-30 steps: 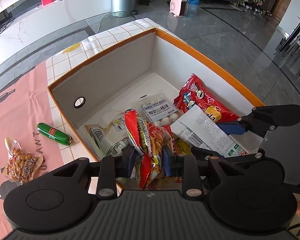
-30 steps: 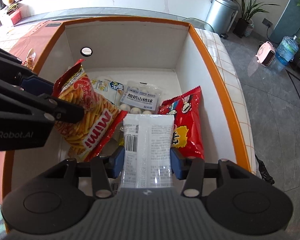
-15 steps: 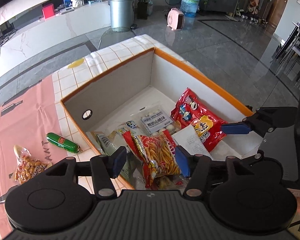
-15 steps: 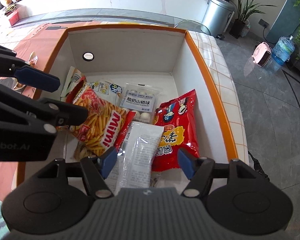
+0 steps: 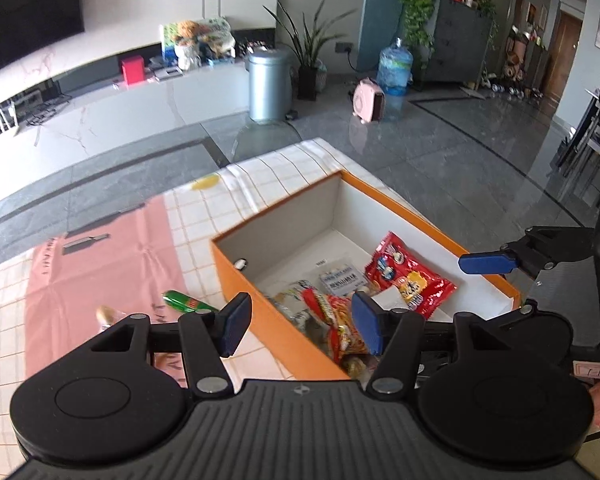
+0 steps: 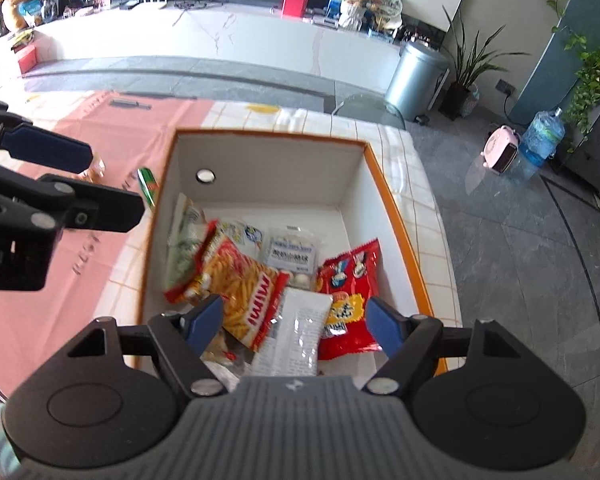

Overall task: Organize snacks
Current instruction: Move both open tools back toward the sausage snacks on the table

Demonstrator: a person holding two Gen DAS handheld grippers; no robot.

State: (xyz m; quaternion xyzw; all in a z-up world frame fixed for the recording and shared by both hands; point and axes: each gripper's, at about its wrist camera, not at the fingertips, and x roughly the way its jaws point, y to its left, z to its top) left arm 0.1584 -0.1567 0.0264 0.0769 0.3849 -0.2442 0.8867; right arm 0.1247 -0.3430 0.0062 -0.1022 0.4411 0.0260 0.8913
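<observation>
snack packets [image 6: 256, 296] in box [image 6: 396, 216]; sausage [image 5: 184, 301] left, on tablecloth [image 5: 112, 256]

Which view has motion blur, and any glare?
Right wrist: box contents smear slightly, the Mimi bag and the green packet worst; the box rim is soft. Left wrist: sharper, with window glare on the grey floor. Both bend straight edges, fisheye.

The table [image 5: 260, 184] wears a checked cloth with a pink mat [image 5: 112, 256]. On it stand the orange box [image 5: 268, 312] and, left of the left fingers, a green sausage [image 5: 184, 302].
</observation>
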